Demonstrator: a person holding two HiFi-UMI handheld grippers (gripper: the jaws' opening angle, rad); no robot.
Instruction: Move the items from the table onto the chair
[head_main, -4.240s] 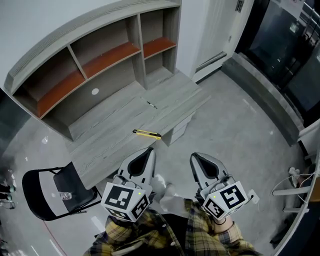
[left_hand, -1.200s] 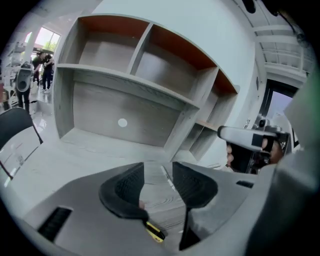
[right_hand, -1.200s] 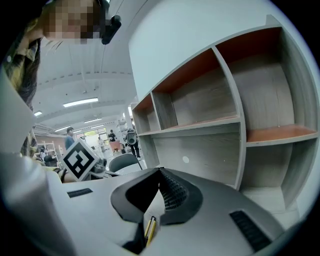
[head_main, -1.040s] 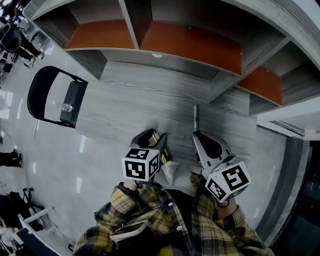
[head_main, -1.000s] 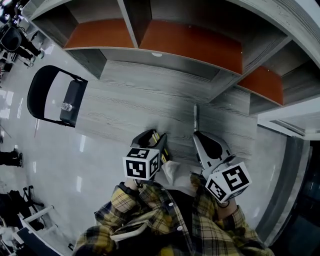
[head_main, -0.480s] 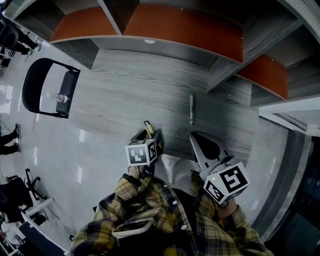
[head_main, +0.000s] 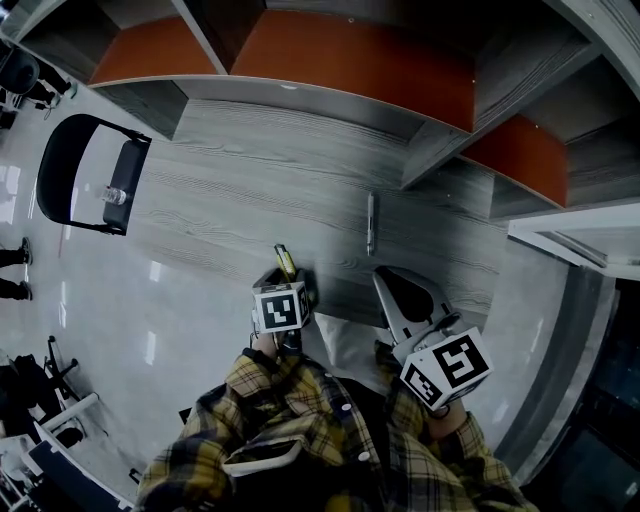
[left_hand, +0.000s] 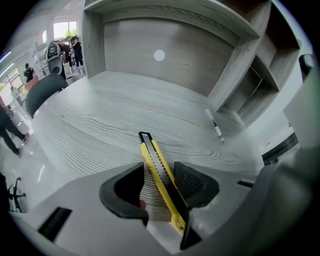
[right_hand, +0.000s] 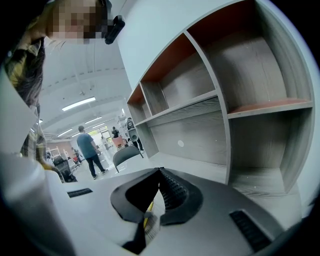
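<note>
Head view: the left hand-held gripper (head_main: 284, 276) points down at the desk (head_main: 230, 190), with the yellow utility knife (head_main: 284, 262) at its tip.

Left gripper view — jaws spread, the knife lying on the desk between them.

Right gripper view — the right hand-held gripper (right_hand: 160, 173) is pressed together and empty.

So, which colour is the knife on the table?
Knife: yellow and black; best in the left gripper view.

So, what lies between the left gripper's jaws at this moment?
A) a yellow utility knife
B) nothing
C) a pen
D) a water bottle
A: the left gripper view shows the yellow utility knife lying on the table between the open jaws of the left gripper, while the pen lies farther off.
</note>
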